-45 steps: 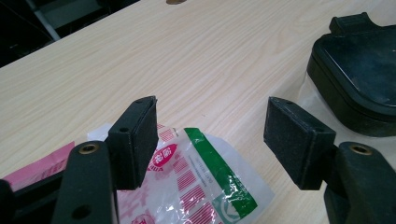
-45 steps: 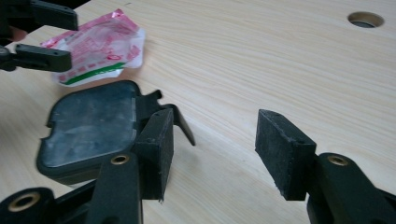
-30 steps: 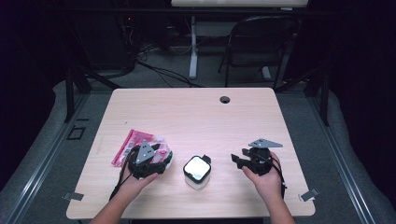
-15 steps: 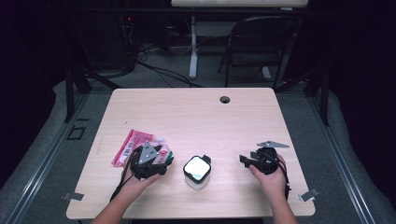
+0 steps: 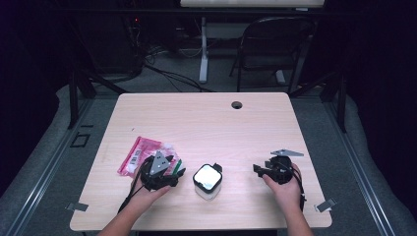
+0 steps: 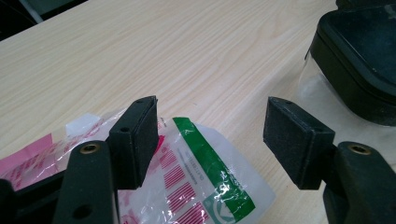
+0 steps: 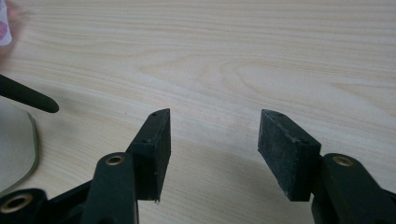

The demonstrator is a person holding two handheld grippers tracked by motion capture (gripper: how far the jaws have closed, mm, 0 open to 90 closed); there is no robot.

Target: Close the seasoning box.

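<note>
Fingers (image 6: 135, 140) on our left gripper (image 6: 210, 140) are sitting spread wide with nothing between them, hovering right over the corner of a clear plastic packet (image 6: 205, 186) with pink stripes and a green band. One finger is hanging above the packet's edge, the other is out over bare wood. In the high view that left gripper (image 5: 177, 172) is sitting on the near-left part of the tabletop (image 5: 206, 123), pointing toward the middle, and the packet (image 5: 140, 153) is lying flat just behind and partly under it.

Over on the other side, the fingers (image 7: 289, 154) of our right gripper (image 7: 212, 154) are also gaping open and not pinching anything, just looking along plain wood grain. From above, the right gripper (image 5: 258, 168) is resting near the front-right of the tabletop, aimed left.

Between the two we're seeing a small clear container with a black lid (image 5: 207, 180), standing upright, just beside the left gripper and a bit farther from the right one. In the left gripper view the container (image 6: 359, 60) is showing up at the top right, close to the fingers but not touching them.

Further out, a dark folding chair (image 5: 275, 49) is standing behind the tabletop.
</note>
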